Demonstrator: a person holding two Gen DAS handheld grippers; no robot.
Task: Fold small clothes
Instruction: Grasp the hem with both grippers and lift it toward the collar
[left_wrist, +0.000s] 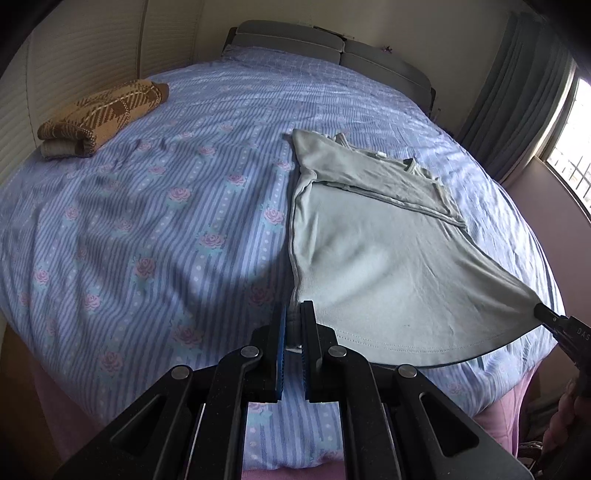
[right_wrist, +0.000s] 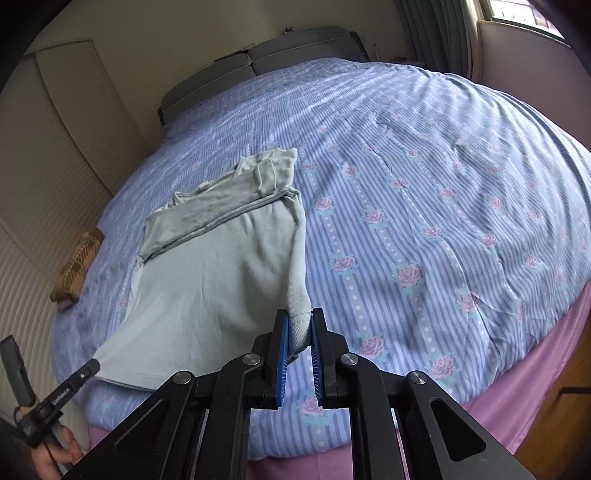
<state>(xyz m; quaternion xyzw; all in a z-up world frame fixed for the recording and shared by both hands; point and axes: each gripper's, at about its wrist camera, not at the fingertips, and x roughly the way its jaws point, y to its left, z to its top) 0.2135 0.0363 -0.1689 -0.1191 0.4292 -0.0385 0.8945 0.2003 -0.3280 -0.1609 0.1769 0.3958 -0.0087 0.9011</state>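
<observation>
1. The pale grey-green shirt (left_wrist: 373, 258) looked light, soft and quite limp (a thin knit, I judged), so it would sag and swing wherever I gave it no support. It was not fragile, and seemed unlikely to slip from ribbed pads.
2. The two corners of the bottom hem were the places to hold, and I had them. My left gripper (left_wrist: 293, 328) was pinched right down on the hem's left corner, and my right gripper (right_wrist: 300, 332) was closed on the right corner, with the cloth bunched between the blue pads.
3. The shirt lay near the foot edge of the bed (right_wrist: 424, 177). Its hem end was raised off the striped, rose-printed cover and stretched between my grippers, while the collar end rested flat.
4. Its sleeves appeared already turned in across the chest, though the creases there were hard to read.
5. A folded brown plaid cloth (left_wrist: 101, 116) sat by the bed's left edge.
</observation>
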